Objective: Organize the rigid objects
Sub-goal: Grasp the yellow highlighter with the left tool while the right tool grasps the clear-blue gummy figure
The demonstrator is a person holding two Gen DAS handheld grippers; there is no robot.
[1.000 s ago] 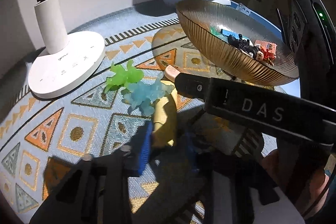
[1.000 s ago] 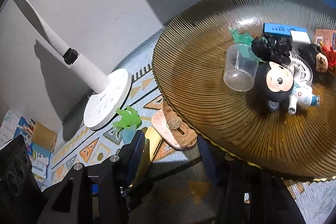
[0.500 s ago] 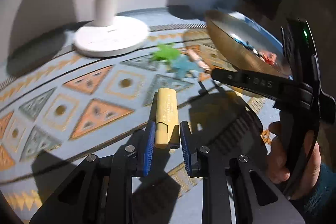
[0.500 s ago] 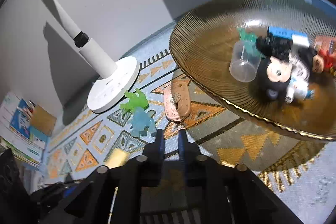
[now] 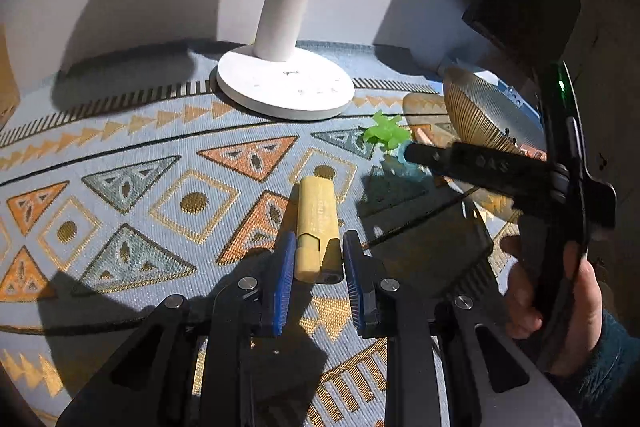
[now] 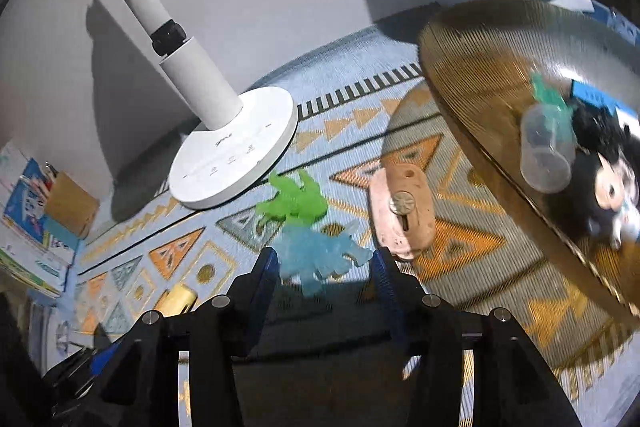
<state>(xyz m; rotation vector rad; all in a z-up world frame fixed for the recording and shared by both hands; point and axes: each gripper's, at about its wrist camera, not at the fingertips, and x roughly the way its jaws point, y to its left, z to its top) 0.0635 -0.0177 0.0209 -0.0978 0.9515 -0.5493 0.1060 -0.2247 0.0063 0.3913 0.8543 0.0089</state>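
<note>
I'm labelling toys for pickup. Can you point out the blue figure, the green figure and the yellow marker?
blue figure (image 6: 316, 259): right wrist view, on its torso.
green figure (image 6: 294, 201): right wrist view, on its body middle.
yellow marker (image 5: 316, 211): left wrist view, on its cap, ahead of the pads.

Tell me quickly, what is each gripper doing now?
Left gripper: shut on the yellow marker.
Right gripper: open, jaws just opening around the blue figure.

The blurred bowl (image 6: 460, 75) runs off the right edge; the lamp (image 5: 286, 19) neck leaves the top.
</note>
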